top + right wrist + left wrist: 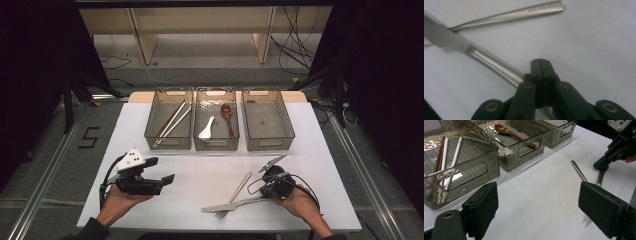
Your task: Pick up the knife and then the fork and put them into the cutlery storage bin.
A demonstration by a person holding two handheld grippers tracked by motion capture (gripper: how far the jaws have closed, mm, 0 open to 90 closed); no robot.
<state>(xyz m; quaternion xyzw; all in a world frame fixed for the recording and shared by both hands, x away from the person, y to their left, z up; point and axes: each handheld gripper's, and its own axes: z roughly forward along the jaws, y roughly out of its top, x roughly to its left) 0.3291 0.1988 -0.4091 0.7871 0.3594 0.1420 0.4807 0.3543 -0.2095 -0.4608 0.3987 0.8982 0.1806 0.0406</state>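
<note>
A steel fork (236, 192) and a steel knife (227, 206) lie crossed on the white table, front right. My right gripper (266, 192) rests at the knife's handle end, held in a hand. Seen from the right gripper view, this gripper (540, 62) is shut, pads together. The knife handle (496, 66) runs underneath it, and the fork handle (519, 15) lies beyond. My left gripper (161, 170) sits front left in a hand, open and holding nothing. In the left gripper view, the left gripper (541, 207) faces bare table, with the fork handle (579, 171) and the right gripper (602, 165) farther off.
Three smoky plastic bins stand in a row at the back. The left bin (150, 131) holds chopsticks (172, 122). The middle bin (216, 143) holds a white spoon (206, 129) and a brown wooden spoon (228, 117). Nothing lies in the right bin (270, 142).
</note>
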